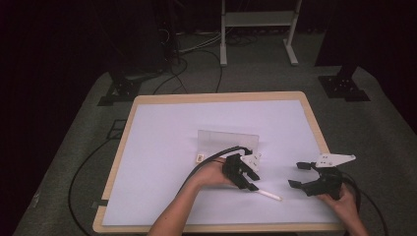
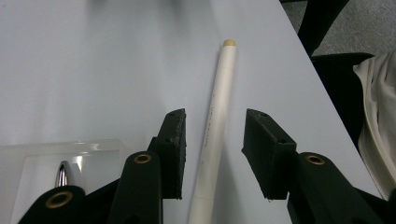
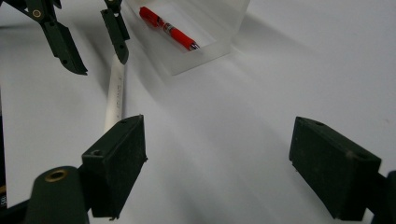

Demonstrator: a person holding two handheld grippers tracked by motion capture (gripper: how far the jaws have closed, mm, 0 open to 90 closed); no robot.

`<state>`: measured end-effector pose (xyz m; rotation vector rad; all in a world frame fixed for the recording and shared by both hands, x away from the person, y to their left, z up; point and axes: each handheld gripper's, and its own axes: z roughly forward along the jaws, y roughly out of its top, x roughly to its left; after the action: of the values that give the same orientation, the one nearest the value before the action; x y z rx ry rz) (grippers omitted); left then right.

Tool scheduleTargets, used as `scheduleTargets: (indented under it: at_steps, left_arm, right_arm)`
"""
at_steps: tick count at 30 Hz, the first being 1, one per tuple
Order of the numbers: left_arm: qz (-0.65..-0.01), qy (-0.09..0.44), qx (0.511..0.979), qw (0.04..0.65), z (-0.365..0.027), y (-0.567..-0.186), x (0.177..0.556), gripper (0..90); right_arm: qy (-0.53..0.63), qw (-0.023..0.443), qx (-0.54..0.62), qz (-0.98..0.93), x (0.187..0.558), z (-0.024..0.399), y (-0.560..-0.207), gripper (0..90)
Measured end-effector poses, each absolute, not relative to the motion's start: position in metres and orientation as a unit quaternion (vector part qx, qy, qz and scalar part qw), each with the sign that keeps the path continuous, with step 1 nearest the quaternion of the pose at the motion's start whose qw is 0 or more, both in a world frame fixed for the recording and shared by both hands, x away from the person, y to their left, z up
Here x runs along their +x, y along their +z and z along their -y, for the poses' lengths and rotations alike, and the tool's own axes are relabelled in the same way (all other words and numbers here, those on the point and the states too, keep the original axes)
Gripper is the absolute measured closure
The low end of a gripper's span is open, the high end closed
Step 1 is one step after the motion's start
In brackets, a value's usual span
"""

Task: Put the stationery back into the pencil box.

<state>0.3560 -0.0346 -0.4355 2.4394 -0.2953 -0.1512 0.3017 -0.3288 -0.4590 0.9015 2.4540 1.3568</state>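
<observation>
the white pen lies flat on the tabletop, running lengthwise between the left gripper's two fingers, its tan tip pointing away from them. the fingers stand apart on either side of it: a gap shows between the pen and the right-hand finger, and the left-hand one sits just beside the barrel; whether that one touches it i cannot tell. seen from above, the left gripper is tilted down over one end of the pen, and the rest of the pen sticks out beyond the fingers toward the right gripper. behind the left fingers stands a clear box, close by; a corner of it shows beside the left-hand finger in the left gripper view. in the right gripper view a red pen lies inside that box. the right gripper is held well apart from the white pen, its fingers spread wide with nothing between them, aimed across the tabletop toward the left gripper and the box.
</observation>
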Motion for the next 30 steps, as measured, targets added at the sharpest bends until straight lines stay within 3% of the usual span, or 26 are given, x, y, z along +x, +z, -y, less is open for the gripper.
scheduleTargets:
  at_steps: [30]
  left_arm:
    - [0.127, -0.083, 0.940, 0.305, 0.048, -0.455, 0.356, 74.2]
  right_arm:
    - [0.461, 0.095, 0.303, -0.828, 0.302, 0.329, -0.458, 17.8]
